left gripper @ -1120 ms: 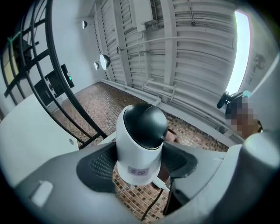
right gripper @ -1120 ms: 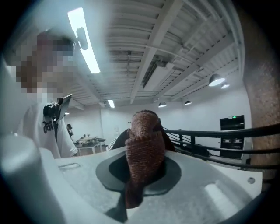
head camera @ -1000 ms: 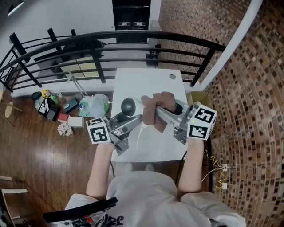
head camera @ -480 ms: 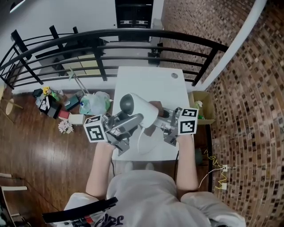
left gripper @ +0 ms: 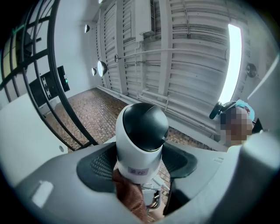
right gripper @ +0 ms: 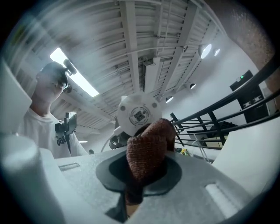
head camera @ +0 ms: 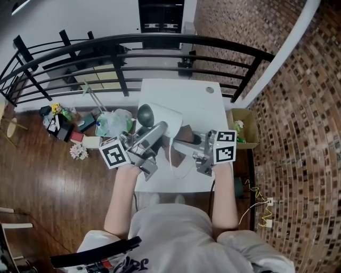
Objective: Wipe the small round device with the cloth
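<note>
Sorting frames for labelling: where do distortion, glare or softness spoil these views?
Head view: sharp, evenly lit, but fisheye bows the black railing. Left gripper view: dark corners, ceiling light strip blown out, white dome camera crisp. Right gripper view: hazy glare at upper left, brown knitted cloth in focus.

A white desk stands in the middle of the frame, with a small round disc near its upper right corner. A black railing curves across the top, with a dark cabinet above it. Brick wall fills the right side. At the left, on the wooden floor, lie a plastic bag and some flowers. A cardboard box sits just right of the desk.
</note>
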